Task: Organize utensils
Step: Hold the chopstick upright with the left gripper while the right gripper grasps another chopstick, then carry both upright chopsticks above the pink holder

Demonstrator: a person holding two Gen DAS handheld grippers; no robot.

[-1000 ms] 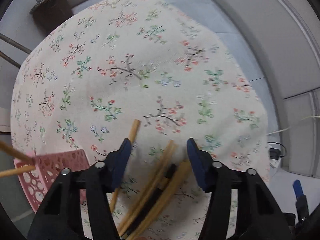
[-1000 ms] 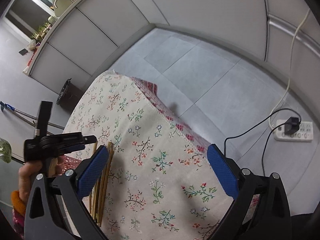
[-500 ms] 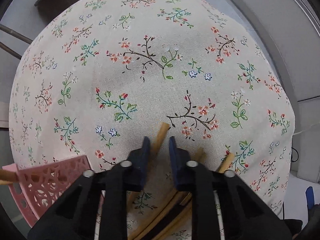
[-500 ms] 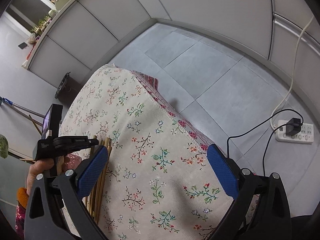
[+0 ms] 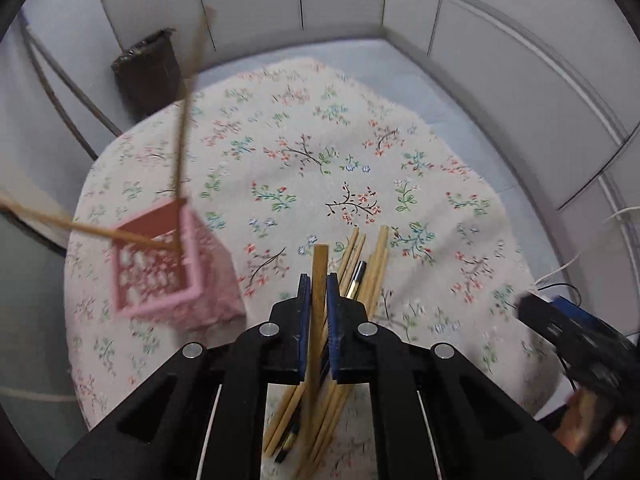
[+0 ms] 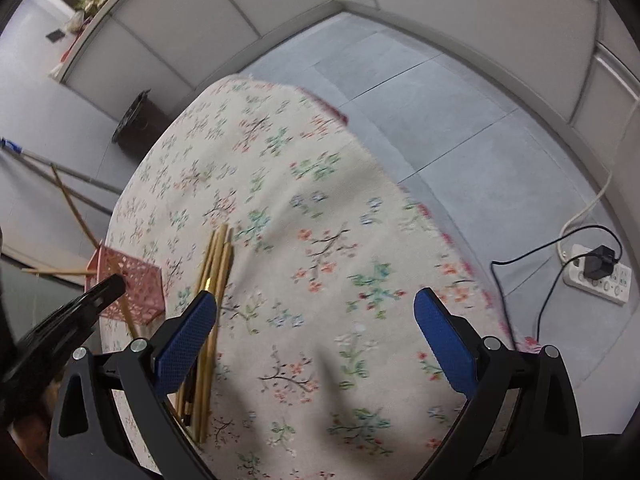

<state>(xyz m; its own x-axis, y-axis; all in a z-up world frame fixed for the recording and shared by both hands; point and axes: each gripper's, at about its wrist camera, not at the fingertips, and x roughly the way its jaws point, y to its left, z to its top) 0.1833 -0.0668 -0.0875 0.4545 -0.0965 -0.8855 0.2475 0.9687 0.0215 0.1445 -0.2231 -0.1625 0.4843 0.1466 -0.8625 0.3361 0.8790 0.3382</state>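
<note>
My left gripper [image 5: 318,280] is shut on one wooden chopstick [image 5: 320,260], held a little above the flowered tablecloth [image 5: 320,160]. Just right of it, a pile of wooden chopsticks [image 5: 370,264] with a dark one among them lies on the cloth. A pink perforated basket [image 5: 160,276] stands to the left, with two chopsticks [image 5: 182,152] leaning out of it. My right gripper [image 6: 316,320] hangs open over the cloth, nothing between its blue pads. In the right wrist view the pile [image 6: 216,264] and the basket [image 6: 136,284] lie to its left.
A dark waste bin [image 5: 148,72] stands on the floor beyond the table's far left edge, with long mop handles [image 6: 60,168] beside it. A white power strip [image 6: 596,276] with a black plug lies on the floor to the right. Grey partition walls ring the space.
My left gripper went from open over the pile to shut on one chopstick and rose with it. The right gripper swung in over the table.
</note>
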